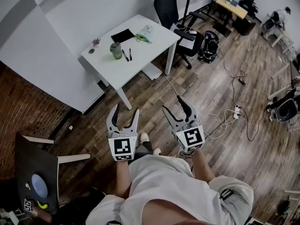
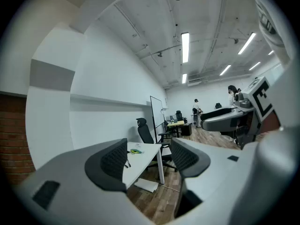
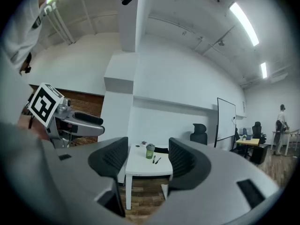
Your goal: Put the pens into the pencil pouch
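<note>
Two black pens [image 1: 127, 55] lie side by side on the white table [image 1: 140, 48], next to a green cup [image 1: 116, 50]. Behind them lies the flat black pencil pouch [image 1: 123, 35]. I stand well back from the table, on the wooden floor. My left gripper [image 1: 125, 110] and right gripper [image 1: 173, 104] are held level in front of me, both open and empty. In the right gripper view the open jaws frame the table, with the cup [image 3: 150, 151], pens [image 3: 155, 160] and pouch [image 3: 161, 150] on it. Between the jaws of the left gripper [image 2: 147, 161], that view catches the table's end [image 2: 140, 154].
A colourful packet [image 1: 144, 35] and a tiny plant [image 1: 96, 42] also sit on the table. A black office chair [image 1: 169, 9] and a backpack [image 1: 208, 46] stand right of it. Cables and a power strip [image 1: 236, 111] cross the floor. A dark chair [image 1: 35, 172] is at my left.
</note>
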Motion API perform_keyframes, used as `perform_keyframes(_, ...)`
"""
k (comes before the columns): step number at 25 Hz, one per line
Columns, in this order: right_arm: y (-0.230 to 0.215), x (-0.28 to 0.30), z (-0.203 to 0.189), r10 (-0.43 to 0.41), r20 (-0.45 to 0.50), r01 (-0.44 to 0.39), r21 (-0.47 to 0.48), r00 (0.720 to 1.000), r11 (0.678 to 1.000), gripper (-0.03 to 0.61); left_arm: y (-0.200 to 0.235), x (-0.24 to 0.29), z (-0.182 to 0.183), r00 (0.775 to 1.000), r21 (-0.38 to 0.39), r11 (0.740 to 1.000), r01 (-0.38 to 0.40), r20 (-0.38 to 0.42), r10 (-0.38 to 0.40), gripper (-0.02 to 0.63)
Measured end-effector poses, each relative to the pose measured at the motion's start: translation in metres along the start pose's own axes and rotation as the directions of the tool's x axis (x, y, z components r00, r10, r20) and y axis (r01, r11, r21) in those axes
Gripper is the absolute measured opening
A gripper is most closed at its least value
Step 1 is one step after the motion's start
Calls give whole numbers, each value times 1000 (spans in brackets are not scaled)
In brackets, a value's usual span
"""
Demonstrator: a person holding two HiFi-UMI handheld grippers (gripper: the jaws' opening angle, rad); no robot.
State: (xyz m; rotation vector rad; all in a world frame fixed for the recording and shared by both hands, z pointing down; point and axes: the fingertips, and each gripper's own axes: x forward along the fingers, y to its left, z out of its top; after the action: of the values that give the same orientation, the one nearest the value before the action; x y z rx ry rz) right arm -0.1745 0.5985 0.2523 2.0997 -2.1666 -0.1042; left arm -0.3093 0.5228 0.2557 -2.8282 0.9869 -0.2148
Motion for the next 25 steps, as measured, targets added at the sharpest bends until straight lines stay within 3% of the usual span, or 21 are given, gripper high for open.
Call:
perform_keyframes(10,-9,43,-5,25,3,-25,5,1000,1000,307,22,32,-2,1000,5,1000,-14,11,14,284)
perform_keyframes(25,-51,132,-10,-18,-33,19,10,999,1000,308,76,121,-2,1000,5,1000,23,13,-23,282)
